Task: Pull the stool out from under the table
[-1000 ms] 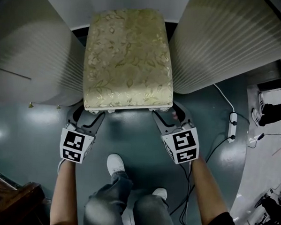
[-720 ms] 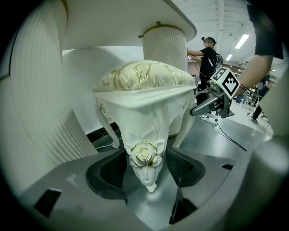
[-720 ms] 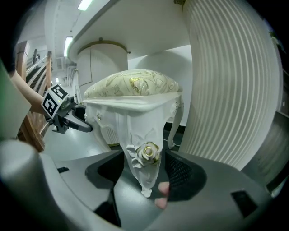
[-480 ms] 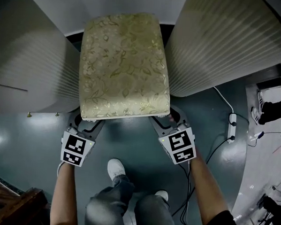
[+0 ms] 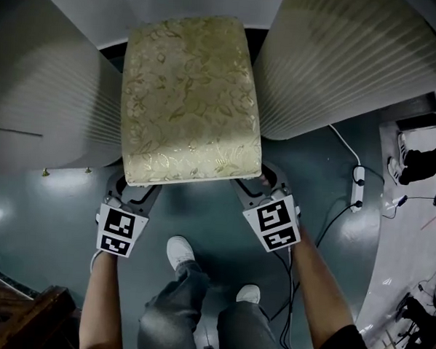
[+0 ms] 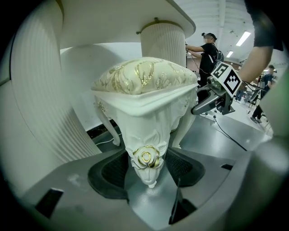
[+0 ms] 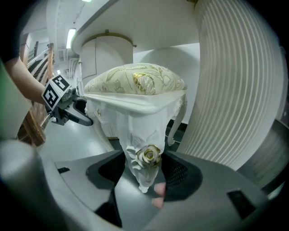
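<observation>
**Gripping at two front corners**

Holding the stool [image 5: 193,96] at upper centre of the head view, between the ribbed pedestals [image 5: 47,103] of the desk [image 5: 176,4], with its far end tucked under the desk top. Clamping the left tool [image 6: 146,169] on the near left leg [image 6: 145,135], jaws pressed to either side at its gold rose [image 6: 146,157]. Clamping the right tool [image 7: 144,173] likewise on the near right leg [image 7: 135,135]. Standing on grey floor [image 5: 49,198], with white shoes [image 5: 179,252] at lower centre.

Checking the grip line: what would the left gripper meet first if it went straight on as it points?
The stool's carved front leg, which stands right between the left gripper's jaws and seems clamped by them.
</observation>
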A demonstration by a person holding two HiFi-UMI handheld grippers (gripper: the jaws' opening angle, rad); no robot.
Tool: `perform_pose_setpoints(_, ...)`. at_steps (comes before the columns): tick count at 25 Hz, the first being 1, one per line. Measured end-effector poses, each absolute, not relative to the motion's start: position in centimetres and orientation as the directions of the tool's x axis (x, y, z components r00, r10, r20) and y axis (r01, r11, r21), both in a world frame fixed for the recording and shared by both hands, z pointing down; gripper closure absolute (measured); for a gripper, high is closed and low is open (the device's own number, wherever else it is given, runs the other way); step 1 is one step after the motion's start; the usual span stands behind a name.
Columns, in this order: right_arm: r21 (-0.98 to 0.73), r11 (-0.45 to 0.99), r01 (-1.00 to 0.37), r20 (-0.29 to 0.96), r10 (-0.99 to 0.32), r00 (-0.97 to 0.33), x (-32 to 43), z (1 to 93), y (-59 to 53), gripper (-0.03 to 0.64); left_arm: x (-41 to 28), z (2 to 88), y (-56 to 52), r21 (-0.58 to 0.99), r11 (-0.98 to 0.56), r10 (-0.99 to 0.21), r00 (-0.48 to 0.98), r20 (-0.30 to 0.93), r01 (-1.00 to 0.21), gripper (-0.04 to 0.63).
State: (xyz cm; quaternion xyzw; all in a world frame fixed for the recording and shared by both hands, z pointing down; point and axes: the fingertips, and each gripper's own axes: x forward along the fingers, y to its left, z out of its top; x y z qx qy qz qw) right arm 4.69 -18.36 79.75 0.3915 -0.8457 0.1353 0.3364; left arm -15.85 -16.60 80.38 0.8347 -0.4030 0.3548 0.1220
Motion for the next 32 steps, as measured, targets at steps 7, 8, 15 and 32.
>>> perform_pose_setpoints(7, 0.028, 0.662, -0.749, 0.695, -0.551, -0.461, 4.61, 79.81, -18.24, 0.305, -16.00, 80.23, -16.48, -0.063, -0.655, -0.556, 0.425, 0.714, -0.753, 0.334)
perform_pose_setpoints(8, 0.028, 0.662, -0.749, 0.698, -0.549, -0.460, 4.61, 79.83, -18.26, 0.305, -16.00, 80.23, -16.50, -0.059, -0.655, -0.554, 0.425, 0.716, -0.753, 0.334)
perform_pose_setpoints(15, 0.040, 0.671, -0.740, 0.712, -0.539, -0.450, 4.81, 80.02, -18.29, 0.305, -15.86, 80.62, -16.36, -0.046, -0.662, -0.533, 0.427, 0.731, -0.748, 0.336)
perform_pose_setpoints(32, 0.063, 0.689, -0.722, 0.752, -0.508, -0.420, 5.10, 80.48, -18.48, 0.305, -15.92, 80.90, -16.21, -0.019, -0.678, -0.485, 0.428, 0.763, -0.735, 0.350)
